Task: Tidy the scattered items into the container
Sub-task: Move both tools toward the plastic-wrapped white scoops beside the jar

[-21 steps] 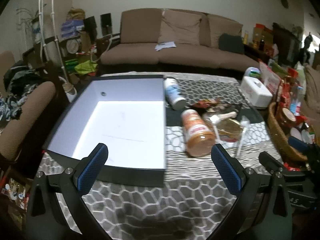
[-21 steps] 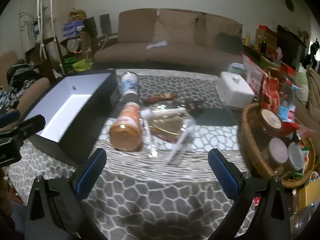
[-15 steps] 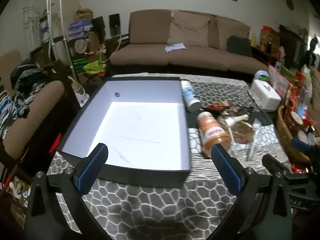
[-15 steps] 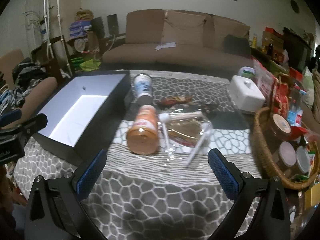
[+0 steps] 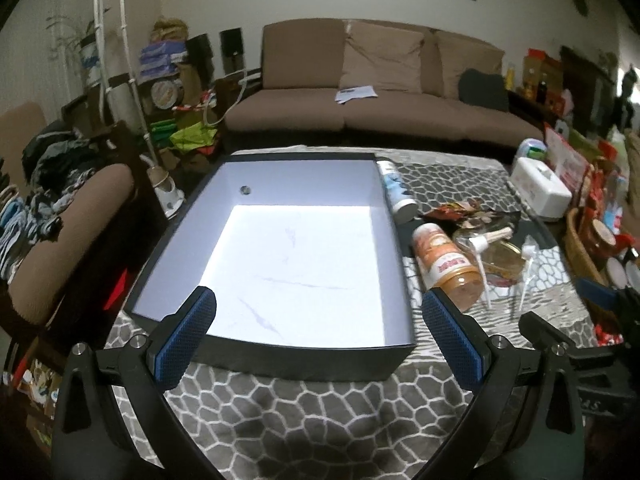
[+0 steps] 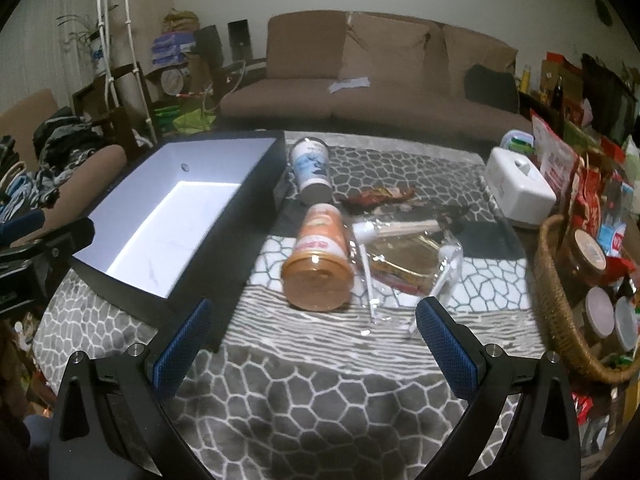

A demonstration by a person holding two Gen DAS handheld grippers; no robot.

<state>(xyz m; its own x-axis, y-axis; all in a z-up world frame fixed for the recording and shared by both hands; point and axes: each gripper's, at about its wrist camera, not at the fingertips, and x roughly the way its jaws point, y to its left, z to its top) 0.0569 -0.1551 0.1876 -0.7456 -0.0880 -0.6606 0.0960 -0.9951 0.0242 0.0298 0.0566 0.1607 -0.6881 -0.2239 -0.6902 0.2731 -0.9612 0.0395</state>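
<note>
Orange jar label: blurred, print not readable.
Clear bag contents: partly hidden under glare.
Wicker basket: cut off by the right edge.
Box outer walls: mostly hidden in the left wrist view.

Boxes: one big black box, white inside
Jars lying down: one orange jar
Cans lying down: one blue-and-white can
Clear bags: one
Snack wrappers: one
Baskets: one, right edge
White boxes: one, upper right

Patterned table, black box (open), orange jar, wicker basket
</note>
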